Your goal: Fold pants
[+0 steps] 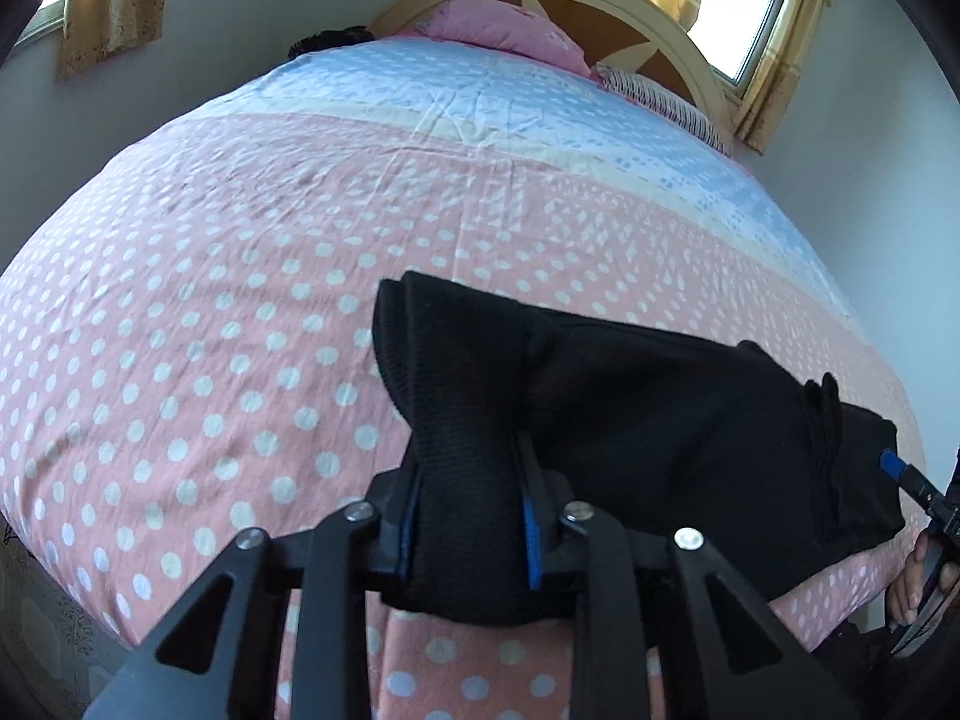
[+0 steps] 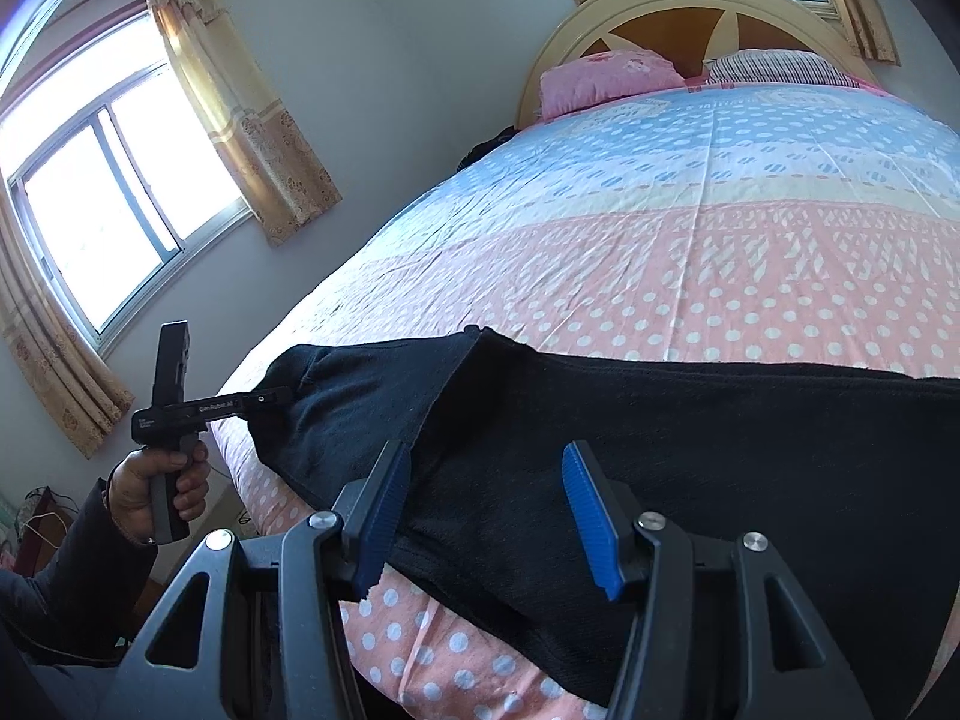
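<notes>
Left gripper is clamped on a bunched end of the black pants, its pads pressing the fabric. Right gripper sits half-spread over the pants near the bed's foot edge, gripping nothing. Pants lie across that foot edge. Farther up the bed, a pink pillow rests against the headboard.

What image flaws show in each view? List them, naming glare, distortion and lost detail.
Left wrist view: the fisheye bulges the bed into a dome; the window is blown out white; the black pants lose most fold detail. Right wrist view: the side window glares white, walls and headboard curve, and the pants read as a dark mass.
</notes>
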{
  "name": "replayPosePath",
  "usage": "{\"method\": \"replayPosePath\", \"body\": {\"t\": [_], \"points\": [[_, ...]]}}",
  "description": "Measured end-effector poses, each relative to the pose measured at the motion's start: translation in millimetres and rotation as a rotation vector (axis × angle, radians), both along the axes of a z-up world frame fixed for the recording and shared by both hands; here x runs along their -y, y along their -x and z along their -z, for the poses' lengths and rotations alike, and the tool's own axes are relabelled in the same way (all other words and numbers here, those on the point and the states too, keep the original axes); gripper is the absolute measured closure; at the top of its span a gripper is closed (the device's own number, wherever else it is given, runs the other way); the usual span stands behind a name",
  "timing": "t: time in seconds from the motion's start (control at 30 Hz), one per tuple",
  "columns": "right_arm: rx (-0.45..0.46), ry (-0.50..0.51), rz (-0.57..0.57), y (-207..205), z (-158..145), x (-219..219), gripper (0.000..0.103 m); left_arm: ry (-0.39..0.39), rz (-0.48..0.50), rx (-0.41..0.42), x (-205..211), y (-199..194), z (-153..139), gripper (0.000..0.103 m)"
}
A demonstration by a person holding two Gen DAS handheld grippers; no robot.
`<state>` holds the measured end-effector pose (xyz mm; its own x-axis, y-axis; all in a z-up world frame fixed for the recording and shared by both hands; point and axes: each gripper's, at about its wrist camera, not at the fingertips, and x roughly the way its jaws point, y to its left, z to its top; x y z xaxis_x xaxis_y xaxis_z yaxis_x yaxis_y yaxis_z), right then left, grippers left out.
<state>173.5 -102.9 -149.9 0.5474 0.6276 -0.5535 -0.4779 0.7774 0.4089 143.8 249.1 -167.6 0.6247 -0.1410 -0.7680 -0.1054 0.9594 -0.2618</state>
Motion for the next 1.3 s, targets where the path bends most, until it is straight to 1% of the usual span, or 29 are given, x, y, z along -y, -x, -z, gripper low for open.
{"method": "replayPosePath", "body": {"t": [0.13, 0.17, 0.23, 0.37, 0.43, 0.57, 0.63, 0.77, 0.87, 0.97, 1.0, 1.07, 1.1, 1.2, 1.27, 1.3], "points": [[0.002, -0.006, 0.028, -1, -2, 8, 0.048, 0.082, -0.011, 0.053, -4, 6, -23, 0.077], [0.002, -0.003, 0.042, -1, -4, 11, 0.048, 0.109, -0.002, 0.077, -2, 9, -34, 0.077], [0.005, 0.008, 0.073, -3, -8, 17, 0.048, 0.132, 0.031, 0.132, 7, 16, -56, 0.077], [0.001, 0.021, 0.144, -4, -17, 36, 0.048, 0.164, 0.124, 0.251, 39, 28, -105, 0.077], [-0.005, 0.022, 0.185, -3, -23, 49, 0.048, 0.185, 0.168, 0.292, 57, 30, -122, 0.077], [0.001, 0.006, 0.260, 5, -33, 82, 0.048, 0.193, 0.279, 0.330, 105, 26, -147, 0.077], [0.007, -0.001, 0.295, 10, -36, 99, 0.048, 0.186, 0.338, 0.325, 133, 22, -153, 0.077], [0.015, -0.011, 0.361, 20, -38, 132, 0.048, 0.166, 0.447, 0.286, 193, 8, -153, 0.077], [0.006, -0.021, 0.401, 22, -35, 151, 0.048, 0.159, 0.507, 0.248, 236, -3, -147, 0.077], [-0.007, -0.031, 0.443, 24, -30, 170, 0.048, 0.135, 0.557, 0.206, 280, -16, -137, 0.077], [-0.013, -0.036, 0.461, 24, -29, 177, 0.048, 0.118, 0.578, 0.190, 296, -19, -132, 0.077], [-0.030, -0.054, 0.486, 23, -24, 188, 0.048, 0.059, 0.597, 0.174, 323, -24, -119, 0.077], [-0.040, -0.064, 0.501, 22, -22, 194, 0.048, 0.047, 0.605, 0.151, 336, -27, -110, 0.077], [-0.068, -0.095, 0.518, 18, -15, 202, 0.048, 0.011, 0.625, 0.103, 362, -33, -82, 0.077], [-0.073, -0.095, 0.514, 18, -13, 202, 0.048, -0.026, 0.640, 0.077, 376, -34, -67, 0.076], [-0.074, -0.095, 0.507, 18, -13, 201, 0.048, -0.033, 0.644, 0.067, 383, -33, -61, 0.075]]}}
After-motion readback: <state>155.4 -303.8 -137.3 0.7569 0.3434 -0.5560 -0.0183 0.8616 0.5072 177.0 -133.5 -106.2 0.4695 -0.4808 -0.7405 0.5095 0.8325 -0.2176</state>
